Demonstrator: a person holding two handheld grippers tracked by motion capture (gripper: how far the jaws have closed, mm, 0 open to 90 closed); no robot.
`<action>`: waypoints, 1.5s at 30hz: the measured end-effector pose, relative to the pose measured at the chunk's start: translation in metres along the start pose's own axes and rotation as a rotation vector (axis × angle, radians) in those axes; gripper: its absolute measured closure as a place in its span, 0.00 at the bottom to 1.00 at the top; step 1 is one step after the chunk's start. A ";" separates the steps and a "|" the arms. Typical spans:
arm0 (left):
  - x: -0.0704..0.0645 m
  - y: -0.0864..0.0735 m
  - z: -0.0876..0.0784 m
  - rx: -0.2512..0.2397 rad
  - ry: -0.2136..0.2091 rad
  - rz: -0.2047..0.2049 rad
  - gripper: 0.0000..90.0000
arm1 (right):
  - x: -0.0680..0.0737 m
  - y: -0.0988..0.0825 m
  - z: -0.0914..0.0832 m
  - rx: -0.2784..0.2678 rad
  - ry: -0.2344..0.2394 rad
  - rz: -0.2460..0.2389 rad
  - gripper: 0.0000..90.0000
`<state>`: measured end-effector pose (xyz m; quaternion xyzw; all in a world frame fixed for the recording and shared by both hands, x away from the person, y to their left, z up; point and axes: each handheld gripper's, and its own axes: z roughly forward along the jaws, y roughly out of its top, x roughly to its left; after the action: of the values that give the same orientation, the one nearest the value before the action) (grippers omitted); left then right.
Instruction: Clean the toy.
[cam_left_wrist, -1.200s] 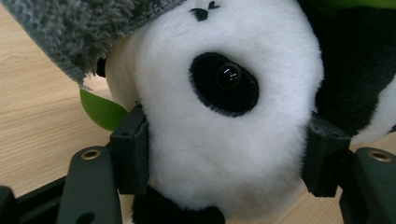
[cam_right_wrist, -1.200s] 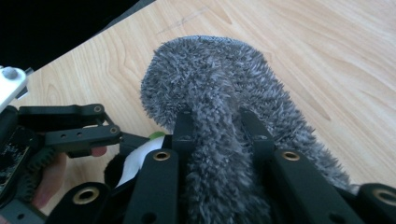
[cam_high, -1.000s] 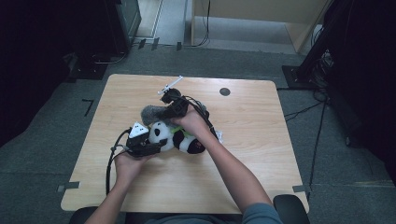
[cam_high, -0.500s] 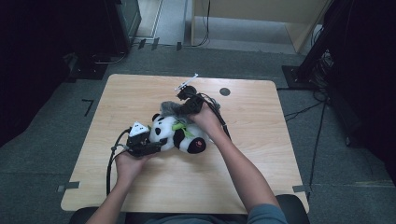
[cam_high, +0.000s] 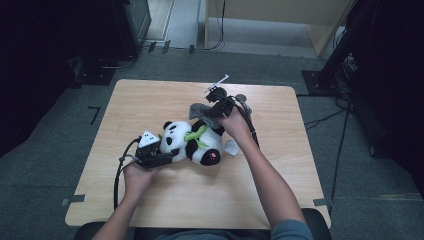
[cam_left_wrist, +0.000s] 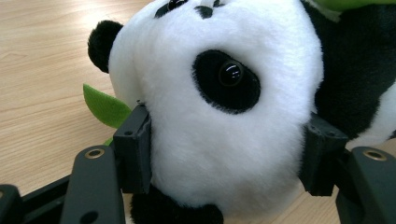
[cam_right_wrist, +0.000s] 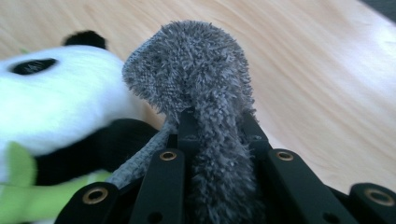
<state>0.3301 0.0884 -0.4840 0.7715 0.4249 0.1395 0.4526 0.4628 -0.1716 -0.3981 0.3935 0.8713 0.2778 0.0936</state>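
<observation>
High view is showing a plush panda (cam_high: 192, 142) lying on its side near the worktop's (cam_high: 150, 210) centre, head pointing toward the left edge. Left tongs (cam_high: 162, 156) are clamping the panda's head, pads pressing into the white fur on both sides in the left gripper view (cam_left_wrist: 224, 116). Right tongs (cam_high: 207, 111) are pinching shut on a grey fuzzy cloth (cam_right_wrist: 205, 88), lifting it just beyond the panda's body toward the far edge. Risks, as I am judging them: soft fur may be squeezing out of the left grip if the right hand is pulling hard; the cloth may be snagging on the green leaf (cam_high: 195, 135) and dragging the toy along.
</observation>
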 end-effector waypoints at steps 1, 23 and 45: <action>0.000 0.000 0.000 0.000 -0.001 0.000 0.37 | -0.001 0.000 -0.001 -0.008 -0.001 0.006 0.85; 0.002 -0.002 -0.001 -0.018 -0.010 0.010 0.33 | 0.088 0.052 0.024 -0.118 0.156 -0.152 0.84; -0.001 0.000 0.000 0.010 -0.002 -0.029 0.35 | 0.050 0.009 0.019 -0.052 0.129 -0.107 0.84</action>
<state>0.3302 0.0877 -0.4837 0.7678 0.4362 0.1303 0.4509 0.4420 -0.1218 -0.4057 0.3251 0.8878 0.3199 0.0620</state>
